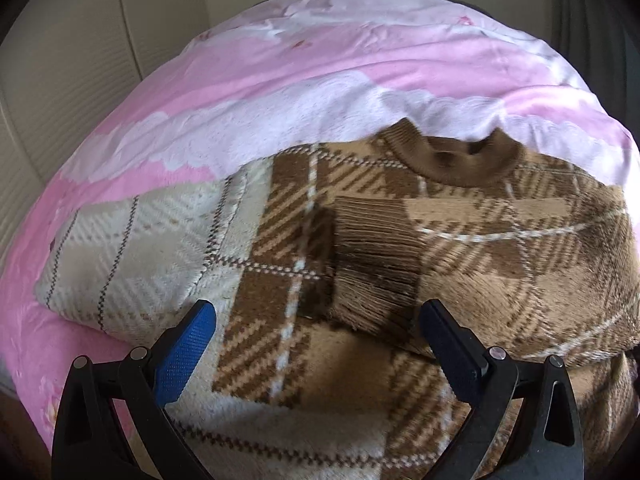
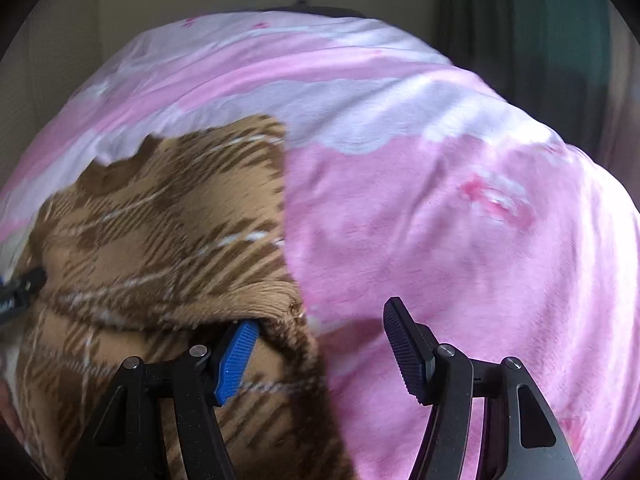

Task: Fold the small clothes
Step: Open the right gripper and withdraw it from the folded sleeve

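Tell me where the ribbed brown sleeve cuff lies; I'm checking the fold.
In the left wrist view, the ribbed brown sleeve cuff lies centrally across the plaid sweater's chest, below its collar.

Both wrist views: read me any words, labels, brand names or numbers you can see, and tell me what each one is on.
No text can be read.
White lettering on the left gripper, at the left edge of the right wrist view: too blurred and cut off.
The sweater and the pink blanket: no visible text.

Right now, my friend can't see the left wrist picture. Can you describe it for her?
A brown and cream plaid sweater lies on a pink and white blanket, one ribbed cuff folded across its front. The left gripper hovers over it, blue-padded fingers open and empty.
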`<state>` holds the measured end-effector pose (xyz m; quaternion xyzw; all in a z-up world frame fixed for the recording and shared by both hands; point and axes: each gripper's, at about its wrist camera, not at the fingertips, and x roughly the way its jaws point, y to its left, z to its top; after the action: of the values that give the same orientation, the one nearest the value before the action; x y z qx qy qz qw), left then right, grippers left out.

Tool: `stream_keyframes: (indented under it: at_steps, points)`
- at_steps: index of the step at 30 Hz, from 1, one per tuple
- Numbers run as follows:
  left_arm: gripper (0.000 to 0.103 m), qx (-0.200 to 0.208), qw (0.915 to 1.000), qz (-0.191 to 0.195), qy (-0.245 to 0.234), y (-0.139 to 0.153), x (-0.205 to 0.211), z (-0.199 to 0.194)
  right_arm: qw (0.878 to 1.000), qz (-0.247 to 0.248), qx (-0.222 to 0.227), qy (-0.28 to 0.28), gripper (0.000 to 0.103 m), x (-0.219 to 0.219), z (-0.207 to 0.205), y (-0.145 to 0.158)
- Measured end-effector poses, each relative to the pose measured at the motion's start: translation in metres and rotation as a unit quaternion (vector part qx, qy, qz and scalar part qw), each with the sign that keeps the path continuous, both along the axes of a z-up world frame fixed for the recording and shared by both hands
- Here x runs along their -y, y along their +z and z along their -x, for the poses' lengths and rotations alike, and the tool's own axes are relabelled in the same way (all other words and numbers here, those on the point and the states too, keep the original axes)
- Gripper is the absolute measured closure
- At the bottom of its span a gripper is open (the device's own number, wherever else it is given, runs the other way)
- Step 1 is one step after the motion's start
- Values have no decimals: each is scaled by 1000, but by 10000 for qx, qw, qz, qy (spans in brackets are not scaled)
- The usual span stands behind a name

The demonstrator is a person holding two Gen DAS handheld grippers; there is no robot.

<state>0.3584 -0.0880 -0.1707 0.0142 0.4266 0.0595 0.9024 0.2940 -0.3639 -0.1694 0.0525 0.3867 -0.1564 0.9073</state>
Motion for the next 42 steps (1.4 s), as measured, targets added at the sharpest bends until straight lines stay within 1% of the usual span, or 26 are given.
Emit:
stream_keyframes:
  at_steps: [2, 3, 5, 8, 11, 16, 19, 23, 25, 29, 33, 36, 38, 40, 41, 42]
  points:
    - [0, 21, 10000, -32, 60, -2, -3, -1, 9998, 1, 15, -190, 34, 4, 3, -1]
    - [0, 50, 9999, -56, 69, -3, -4, 0, 9996, 50, 15, -276, 33, 6, 5, -3]
    - [0, 88, 9999, -60, 64, -5, -5, 0, 9992, 206, -59, -351, 30, 4, 7, -6]
    - [0, 102, 9999, -99, 53, -6, -5, 2, 9985, 311, -150, -426, 25, 4, 8, -8]
    - [1, 144, 9998, -95, 36, 1, -6, 6, 9986, 313, -248, -336, 25, 0, 13, -4]
    - [1, 386, 9992, -5, -132, 29, -9, 33, 9992, 361, 86, -174, 25, -14, 40, 25]
    - [1, 514, 9981, 42, -346, 50, -10, 55, 9992, 217, 334, -48, 25, -29, 62, 50]
    - [1, 727, 9960, 83, -520, 78, -26, 90, 9976, 191, 615, 244, 25, -53, 84, 78]
    - [1, 821, 9954, 73, -491, 88, -42, 105, 9961, 191, 754, 423, 25, -72, 96, 92]
    - [1, 982, 9947, 33, -291, 100, -86, 124, 9936, 118, 901, 677, 25, -108, 112, 106]
    - [1, 1000, 9950, 53, -10, 99, -140, 131, 9911, 8, 919, 959, 24, -152, 112, 108]
    - [2, 1029, 9942, 174, 273, 92, -187, 133, 9882, 21, 929, 1215, 24, -188, 109, 107]
    - [8, 1067, 9933, 223, 390, 87, -215, 134, 9857, 41, 942, 1397, 24, -213, 106, 106]
    - [11, 1058, 9928, 204, 513, 78, -242, 132, 9825, 65, 975, 1586, 24, -240, 100, 107]
    - [16, 1047, 9926, 241, 558, 74, -252, 130, 9813, 77, 981, 1656, 24, -250, 98, 107]
    - [18, 1020, 9924, 308, 621, 69, -264, 127, 9798, 92, 996, 1732, 24, -262, 95, 107]
